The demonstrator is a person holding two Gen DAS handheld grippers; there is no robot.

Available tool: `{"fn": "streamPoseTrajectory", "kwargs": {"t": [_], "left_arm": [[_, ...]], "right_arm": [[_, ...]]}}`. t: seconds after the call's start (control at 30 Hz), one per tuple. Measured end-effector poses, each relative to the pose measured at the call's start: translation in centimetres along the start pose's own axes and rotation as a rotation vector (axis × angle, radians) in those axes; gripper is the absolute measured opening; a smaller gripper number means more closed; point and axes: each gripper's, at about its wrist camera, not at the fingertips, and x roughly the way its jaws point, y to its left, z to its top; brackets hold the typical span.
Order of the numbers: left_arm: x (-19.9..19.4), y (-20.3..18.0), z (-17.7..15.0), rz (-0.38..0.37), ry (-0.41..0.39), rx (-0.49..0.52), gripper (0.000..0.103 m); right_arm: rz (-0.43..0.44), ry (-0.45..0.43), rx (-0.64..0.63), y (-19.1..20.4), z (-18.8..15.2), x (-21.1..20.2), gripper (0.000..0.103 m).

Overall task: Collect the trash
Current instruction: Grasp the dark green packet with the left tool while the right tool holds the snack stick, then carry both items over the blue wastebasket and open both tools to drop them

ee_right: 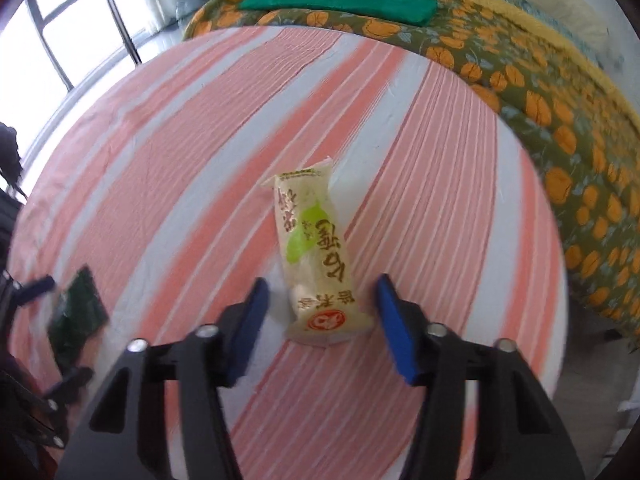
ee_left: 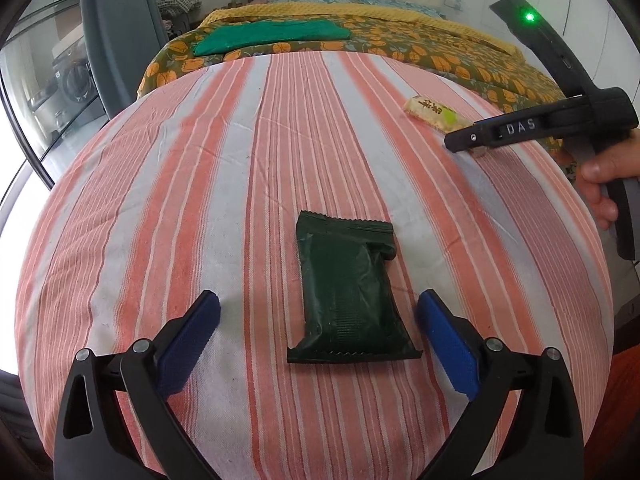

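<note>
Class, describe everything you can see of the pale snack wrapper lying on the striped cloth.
The pale snack wrapper is a long cream packet, apparently of glossy plastic film, with a light green patch, brown lettering and a red round logo at its near end. Its ends are crimped. It lies flat on the striped cloth, pointing away from the camera, between the open blue pads of the right gripper, which do not touch it.

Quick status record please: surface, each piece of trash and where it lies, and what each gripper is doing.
surface: striped cloth
trash 1: dark green wrapper, flat on the cloth
trash 2: cream wrapper, flat on the cloth, apart from the green one
left gripper: open, fingers either side of the green wrapper's near end, not pressing it
right gripper: open, fingers straddling the cream wrapper's near end with gaps on both sides
background: green folded cloth on a floral blanket
</note>
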Motion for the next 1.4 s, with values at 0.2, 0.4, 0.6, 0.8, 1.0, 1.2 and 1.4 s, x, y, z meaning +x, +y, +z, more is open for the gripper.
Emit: {"fn": "streamPoseTrajectory", "kwargs": {"t": [0.2, 0.4, 0.6, 0.8, 1.0, 1.2, 1.4], "left_arm": [[0.1, 0.1, 0.0, -0.010, 0.018, 0.021, 0.097], [-0.9, 1.6, -0.2, -0.087, 0.044, -0.050, 0.097], [-0.6, 1.0, 0.2, -0.084, 0.006, -0.060, 0.097], [-0.4, 0.3, 0.4, -0.052, -0.026, -0.034, 0.085], [-0.5, 0.1, 0.5, -0.040, -0.051, -0.023, 0.064], [-0.7, 0.0, 0.5, -0.079, -0.065, -0.016, 0.038], [-1.5, 0.3, 0.3, -0.141, -0.086, -0.038, 0.030]], "right_arm": [[0.050, -0.014, 0.099, -0.4, -3.0, -2.4, 0.028], [0.080, -0.019, 0.052, 2.5, -10.8, -6.8, 0.028], [0.051, -0.022, 0.010, 4.6, -16.0, -7.8, 0.029], [0.051, -0.004, 0.020, 4.4, -15.4, -8.2, 0.033], [0.027, 0.060, 0.008, 4.2, -13.4, -7.9, 0.044], [0.010, 0.064, -0.010, 4.4, -12.4, -7.6, 0.055], [0.022, 0.026, 0.044, 3.9, -12.6, -7.7, 0.015]]}}
